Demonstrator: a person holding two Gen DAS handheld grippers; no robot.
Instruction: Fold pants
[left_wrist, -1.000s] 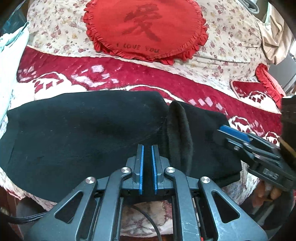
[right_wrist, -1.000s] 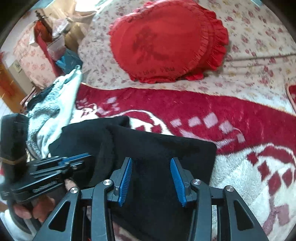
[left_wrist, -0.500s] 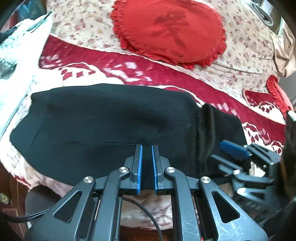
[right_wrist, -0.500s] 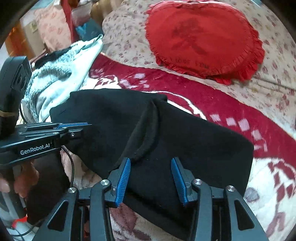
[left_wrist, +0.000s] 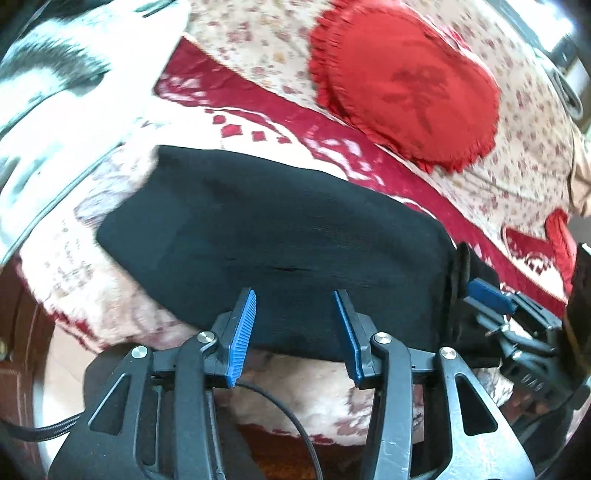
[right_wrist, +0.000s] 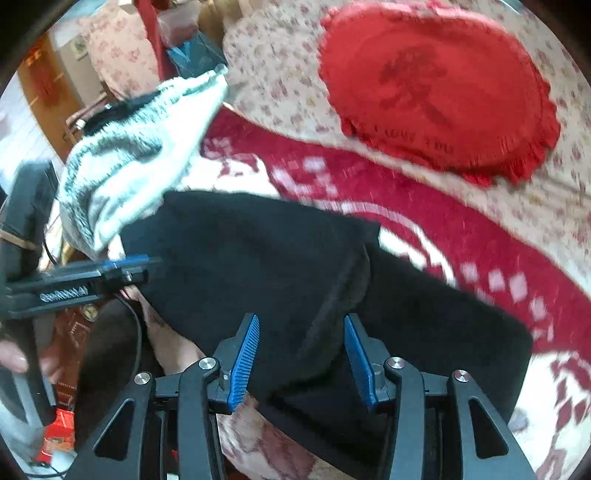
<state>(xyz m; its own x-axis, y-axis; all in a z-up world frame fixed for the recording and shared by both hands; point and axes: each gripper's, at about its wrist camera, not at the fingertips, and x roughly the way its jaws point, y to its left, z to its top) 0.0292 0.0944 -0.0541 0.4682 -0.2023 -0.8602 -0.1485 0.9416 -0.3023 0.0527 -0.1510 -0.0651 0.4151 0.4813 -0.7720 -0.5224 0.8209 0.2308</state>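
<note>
The black pants (left_wrist: 277, 229) lie folded across a red and cream blanket (left_wrist: 332, 136) on a bed, with a thick fold ridge near their right end (right_wrist: 351, 280). My left gripper (left_wrist: 294, 295) hovers at their near edge. Its jaws are opening, and the blue pads stand apart from the cloth that shows between them. My right gripper (right_wrist: 301, 321) is open over the fold ridge, pads off the fabric. Each gripper shows in the other's view: the right gripper (left_wrist: 491, 295) at the pants' right end, the left gripper (right_wrist: 125, 267) at their left edge.
A round red frilled cushion (left_wrist: 406, 85) rests on the floral sheet (right_wrist: 280, 74) behind the pants. A white and grey fluffy garment (right_wrist: 133, 147) is heaped at the left. The bed's near edge drops off just below the pants. A hand (right_wrist: 14, 362) holds the left gripper's handle.
The left gripper's jaws, shut on the pants' near edge before, have spread apart and let it go. Both grippers have shifted left along the pants, and both views have rolled.
</note>
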